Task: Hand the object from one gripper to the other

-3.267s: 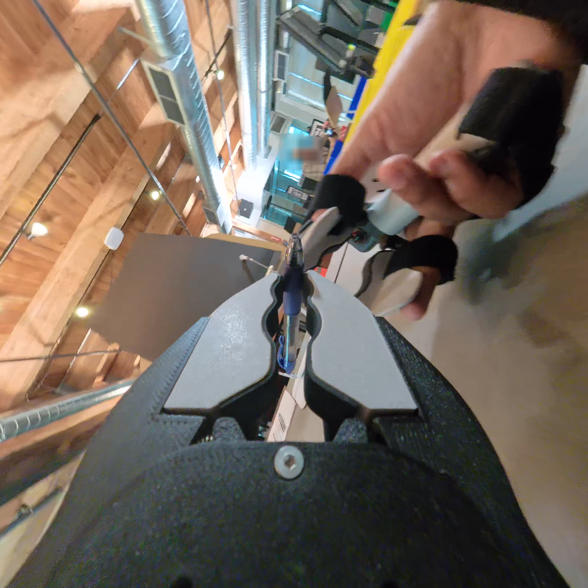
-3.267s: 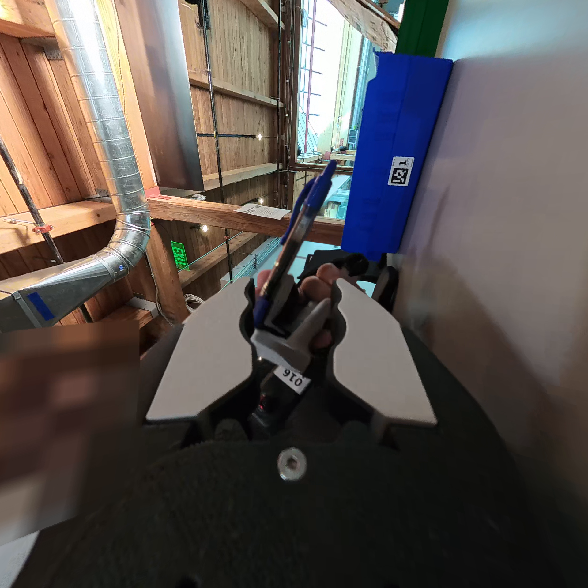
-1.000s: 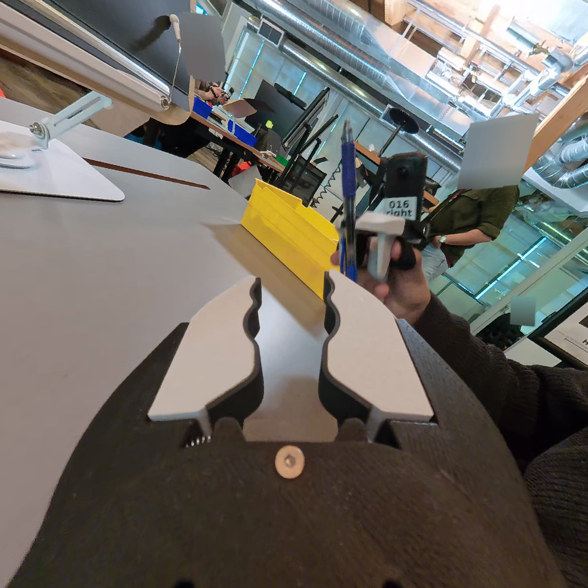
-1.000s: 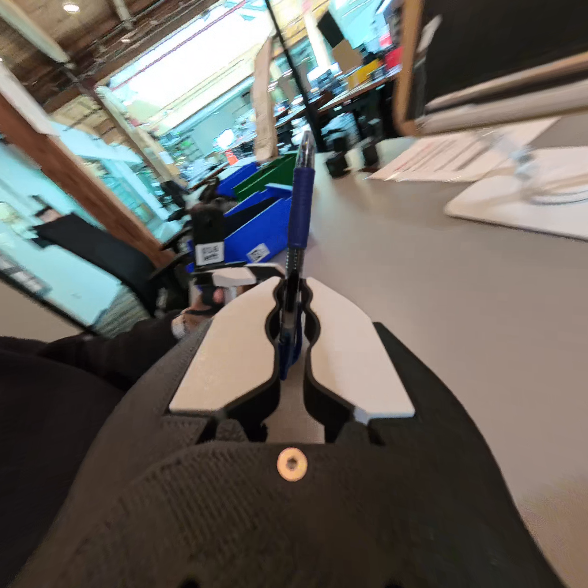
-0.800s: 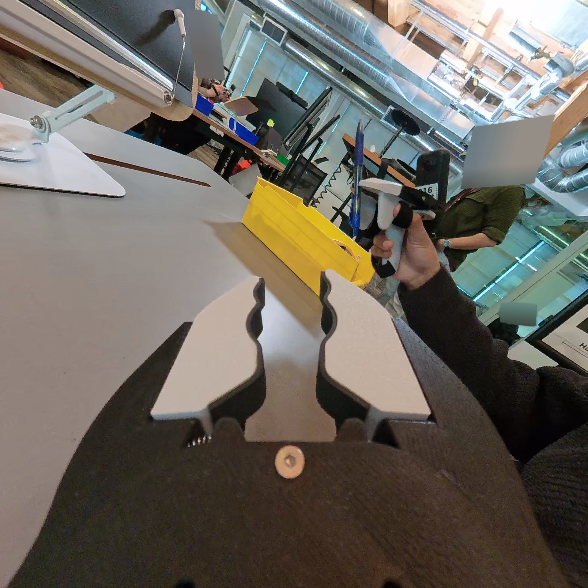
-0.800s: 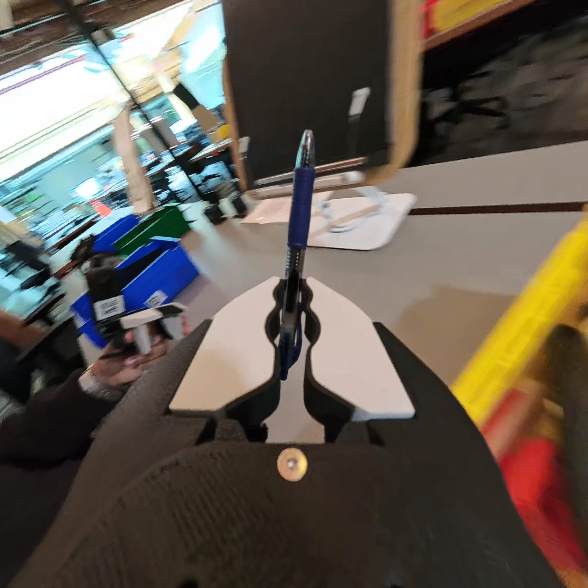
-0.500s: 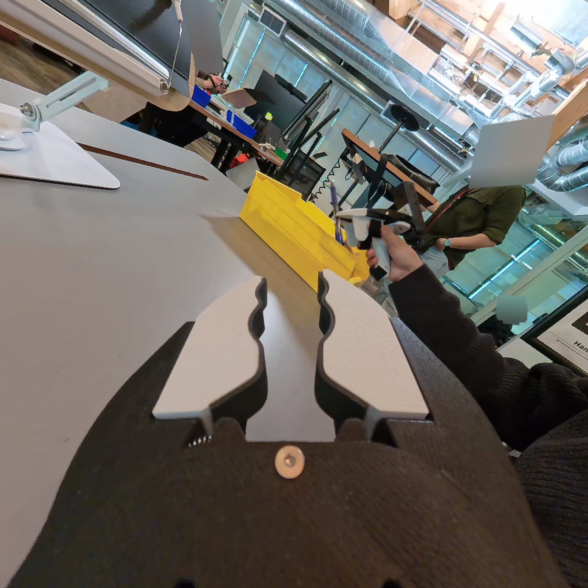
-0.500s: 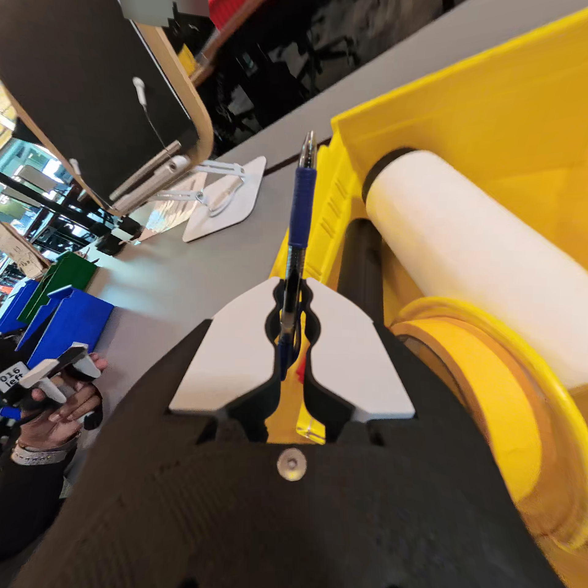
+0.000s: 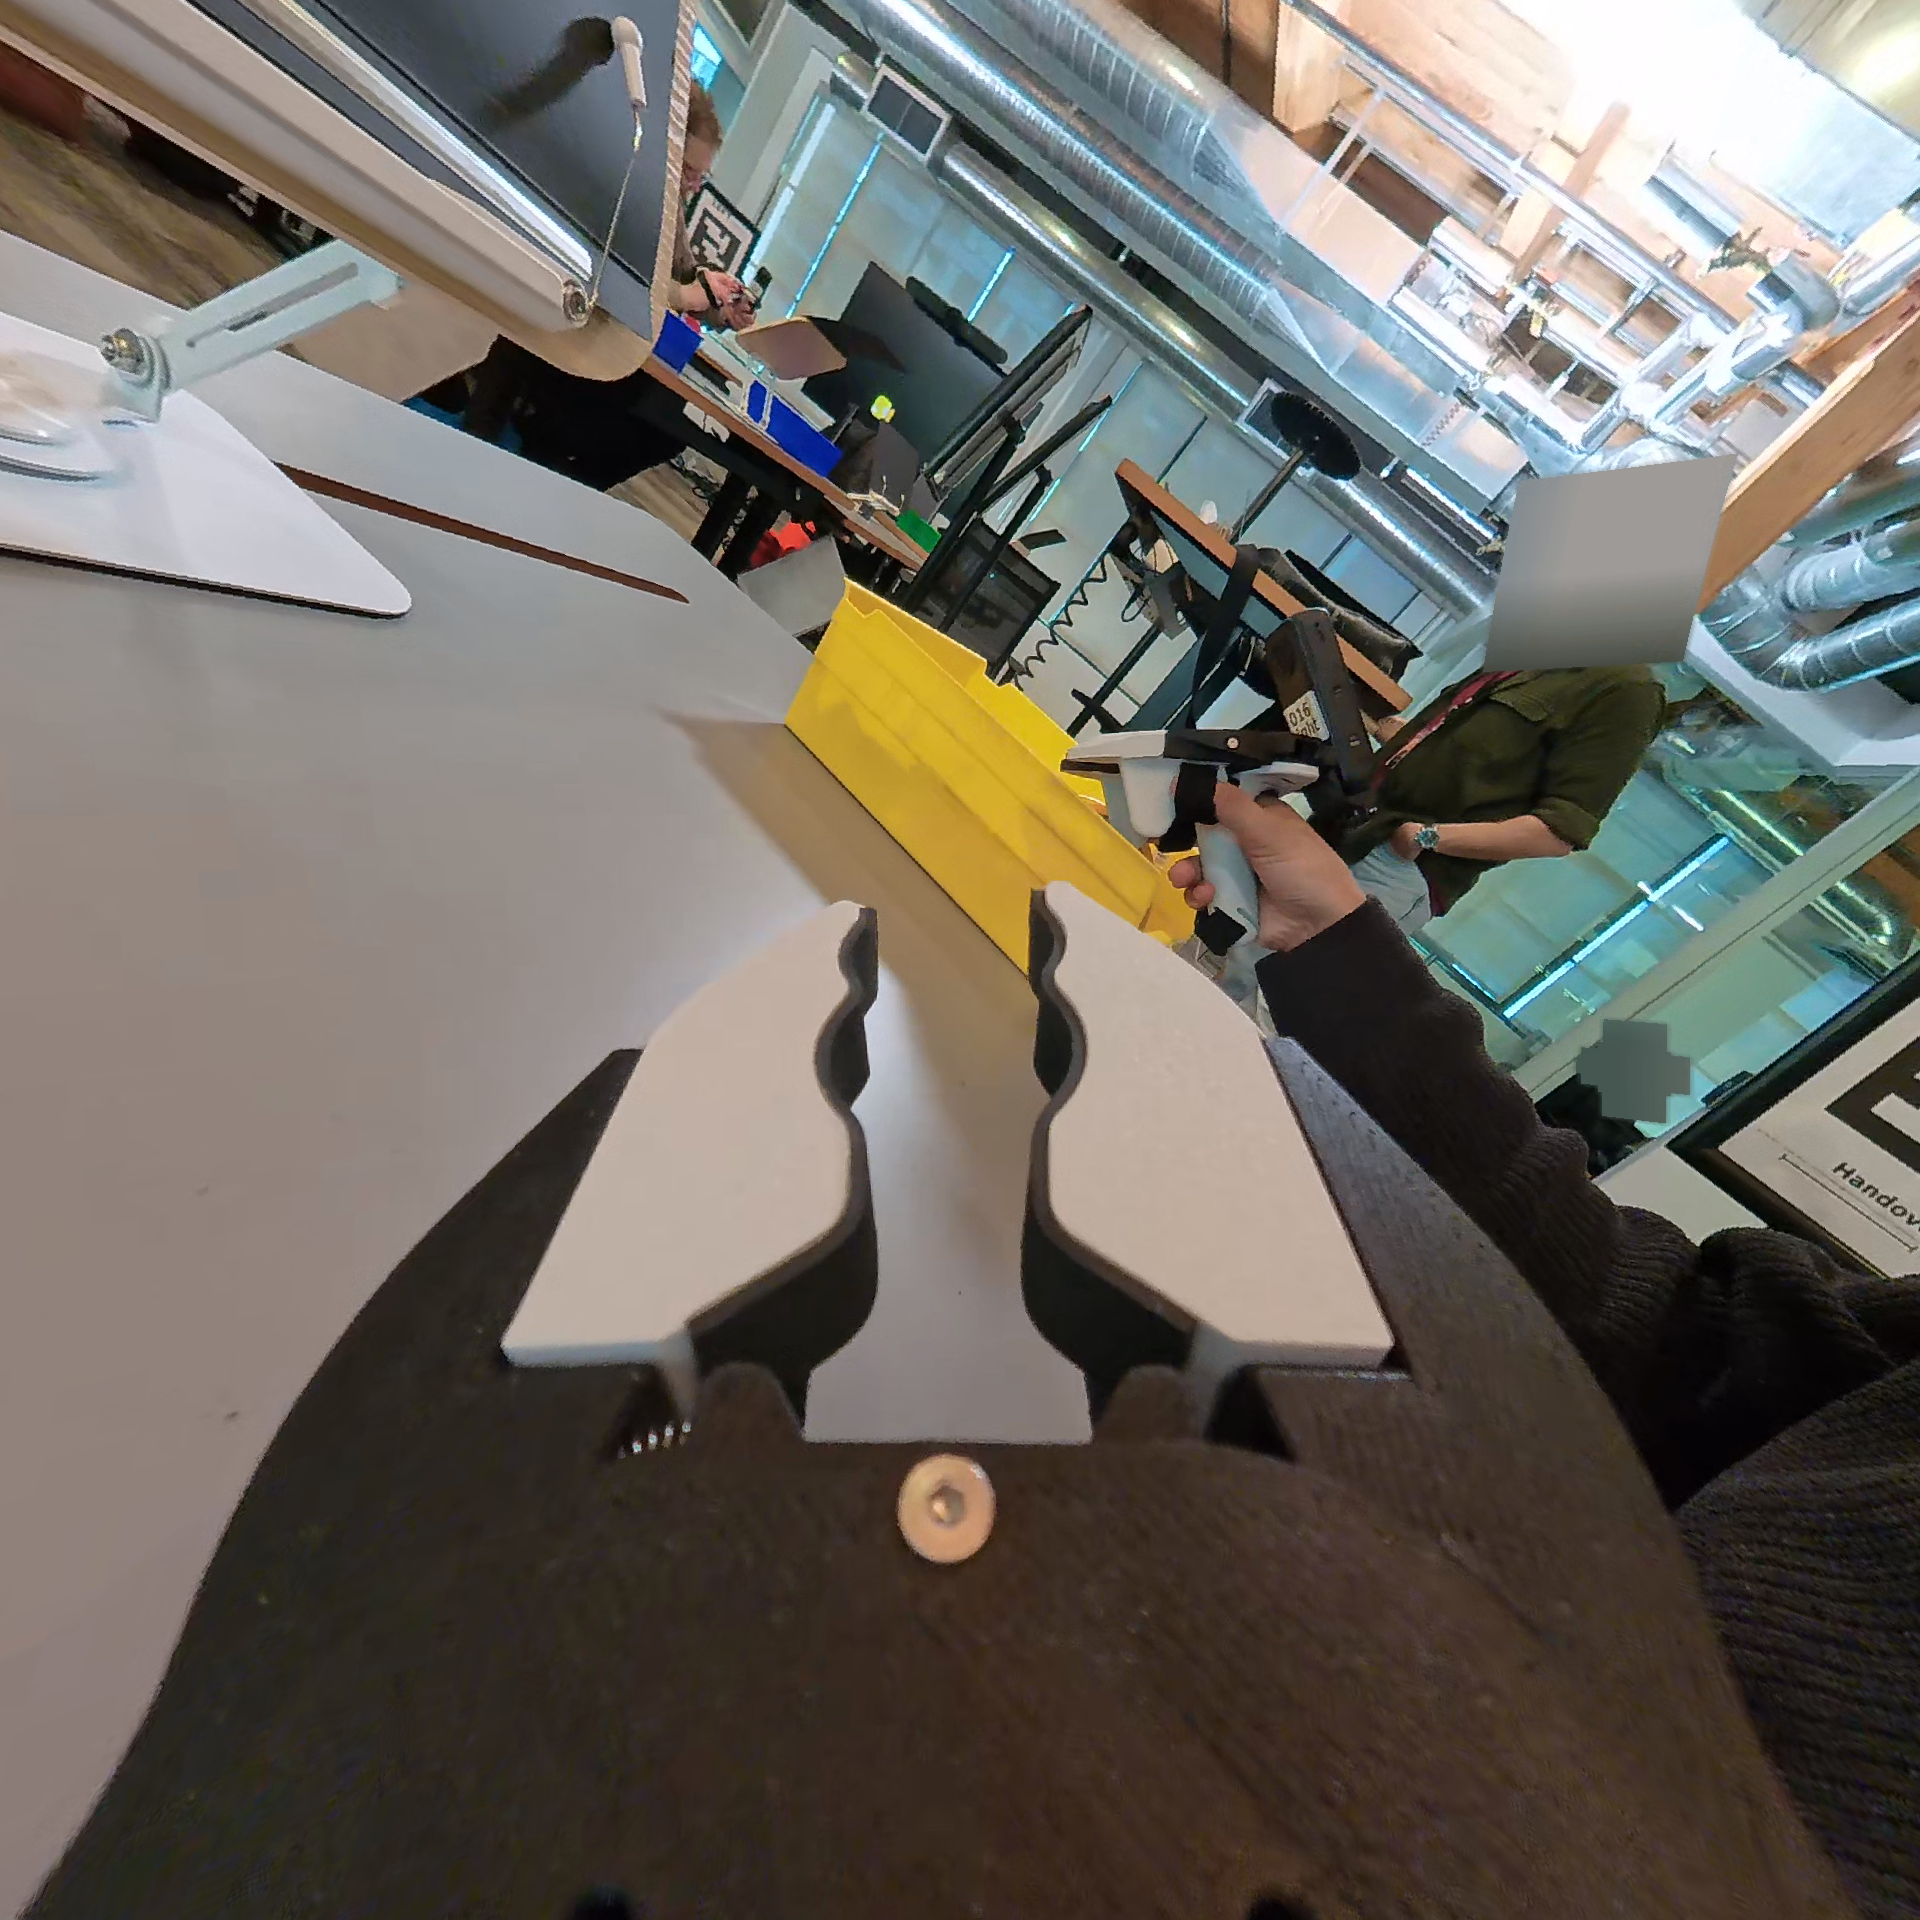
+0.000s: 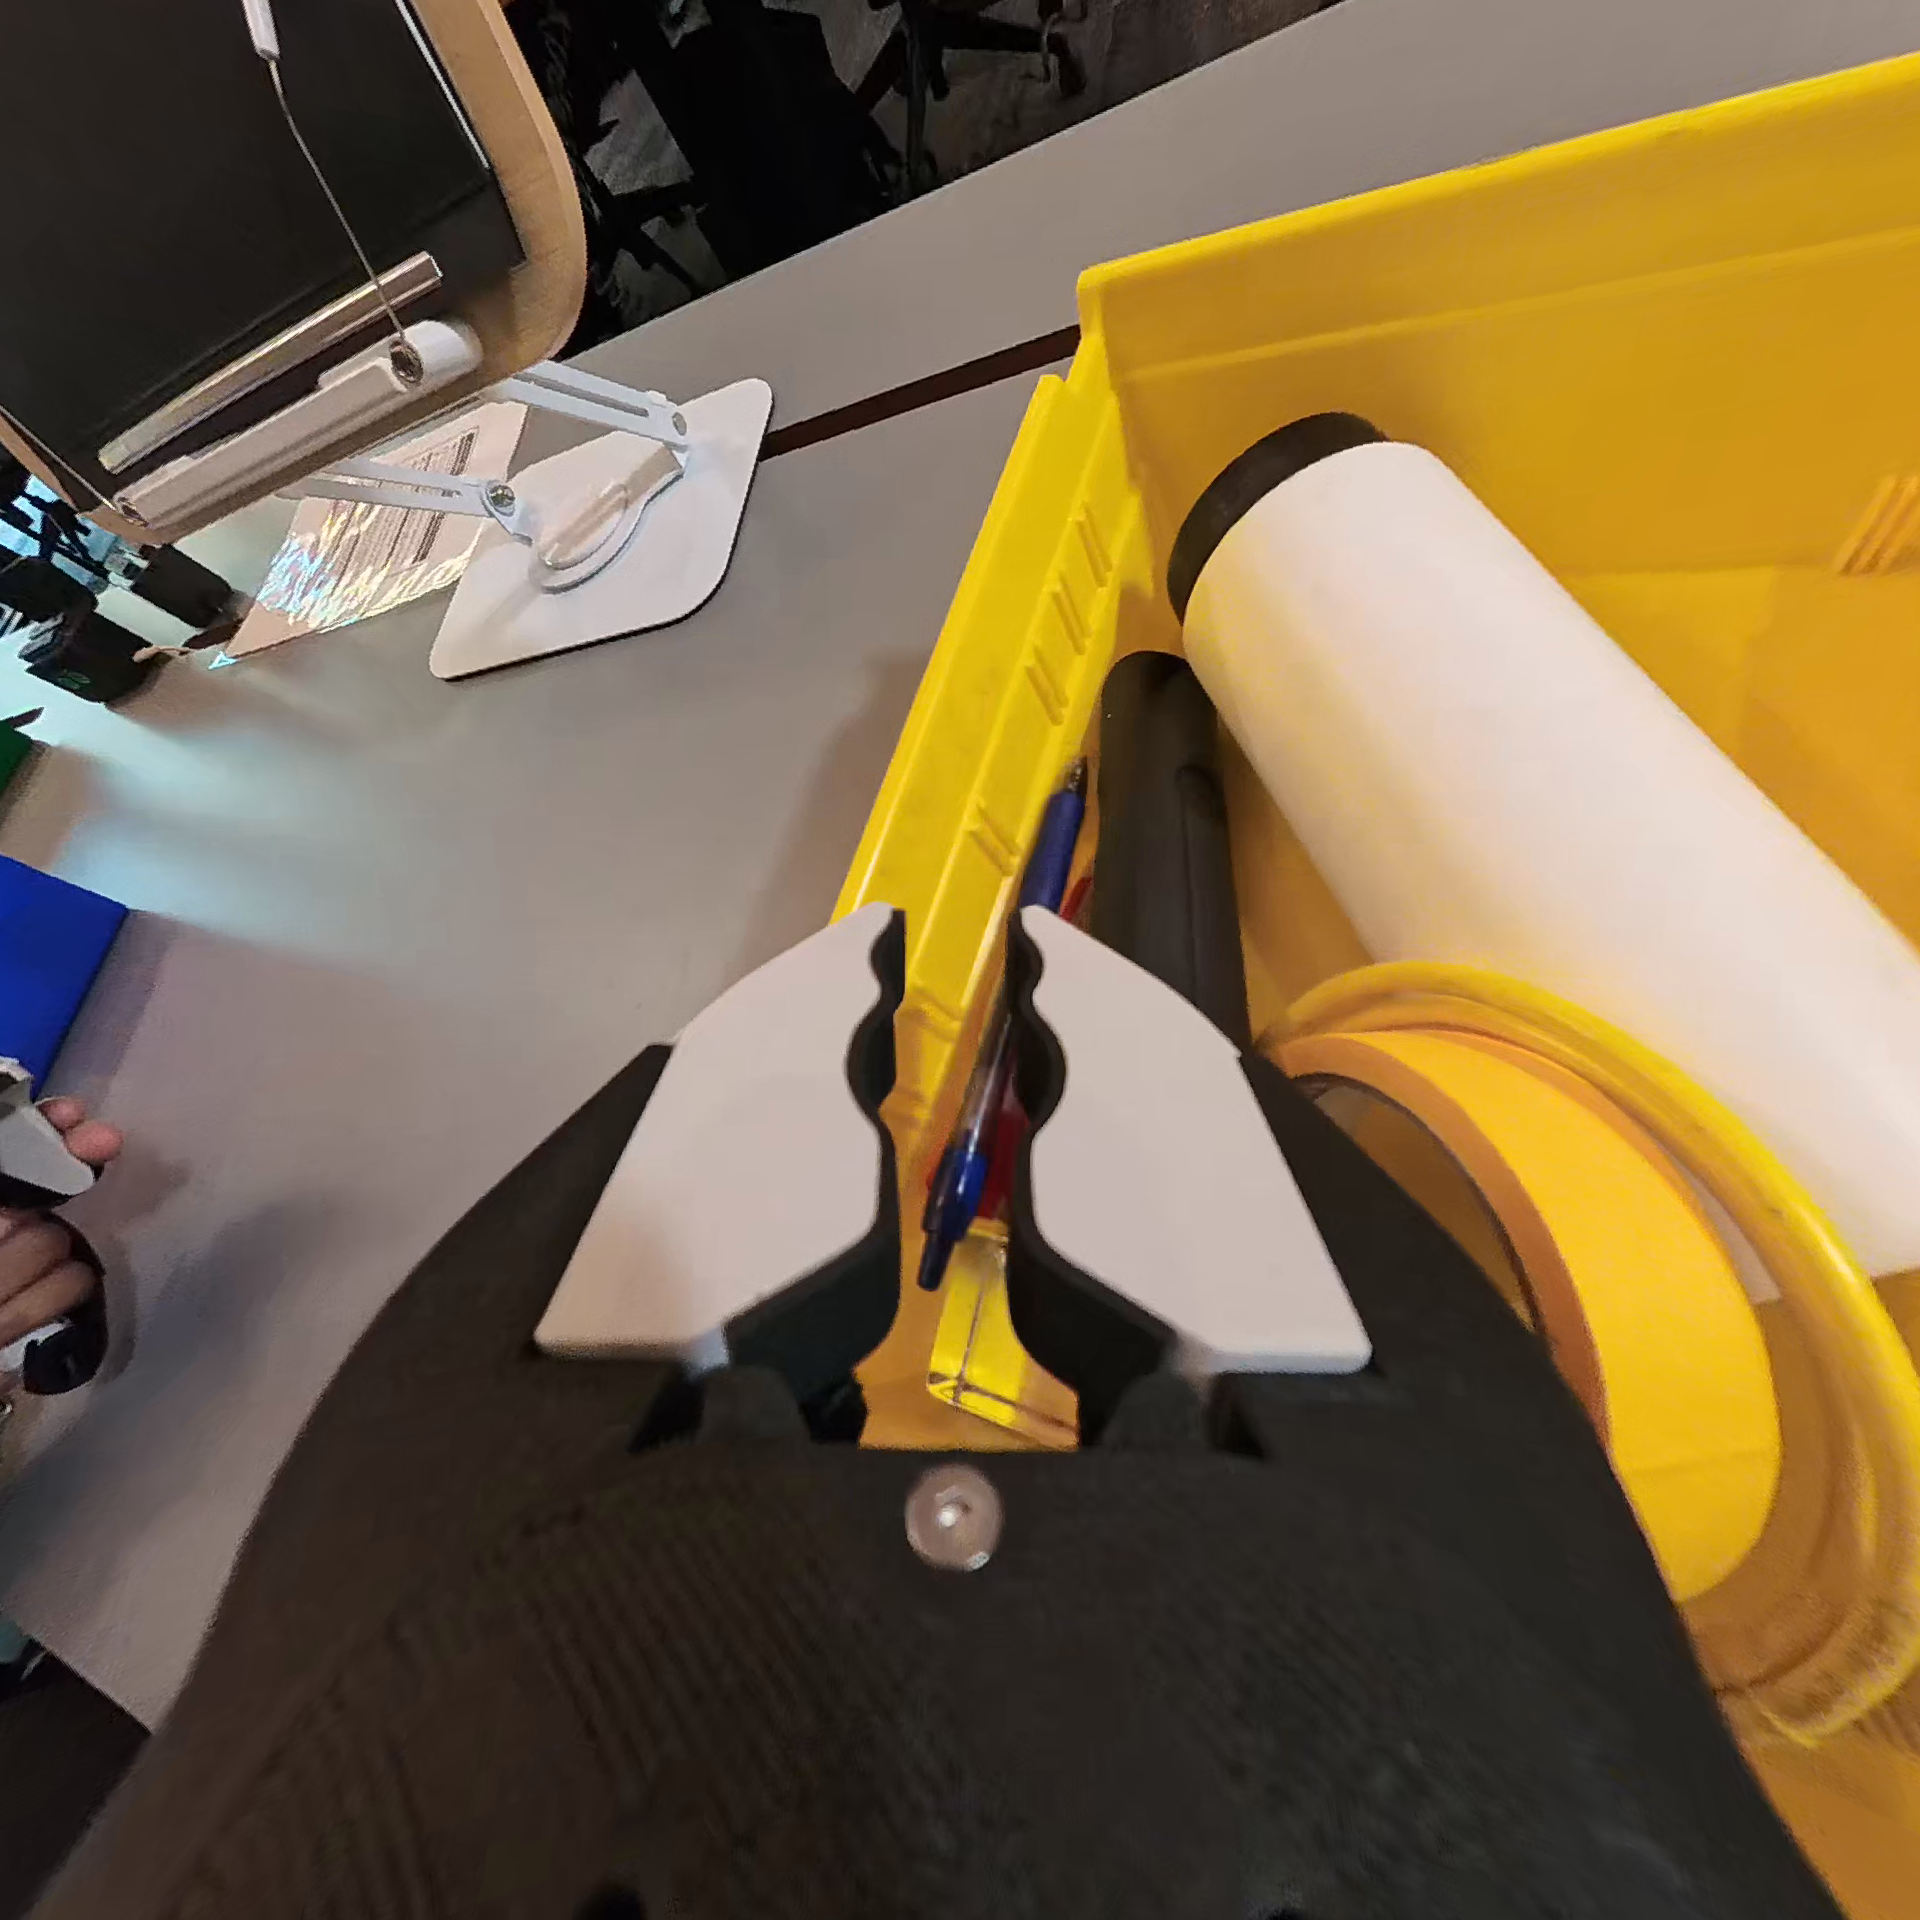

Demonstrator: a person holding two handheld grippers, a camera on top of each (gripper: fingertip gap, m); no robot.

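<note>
The pen (image 10: 1049, 862) lies inside the yellow bin (image 10: 1455, 343), along its left wall, seen through the gap between the right gripper's (image 10: 961, 925) fingers. Its blue grip and tip reach beyond the fingertips, and its clip end shows lower in the gap; it looks blurred. The right gripper is released, jaws apart with nothing clamped, and hangs over the bin's left wall. Whether the pen still brushes the right finger cannot be told.

Just right of the pen, in the same bin, lies a black tube (image 10: 1164, 831), then a white roll (image 10: 1507, 831) with a black end, and nearer the gripper's right side a ring of yellow tape (image 10: 1558, 1299). Left of the gripper spreads the grey counter (image 10: 468, 883), with a white stand (image 10: 623, 540) farther ahead.

The left gripper (image 9: 951, 914) is also released and empty, held low over the counter. Ahead and to its right sits the bin, with the right gripper held over its near end by a hand (image 9: 1278, 873).
</note>
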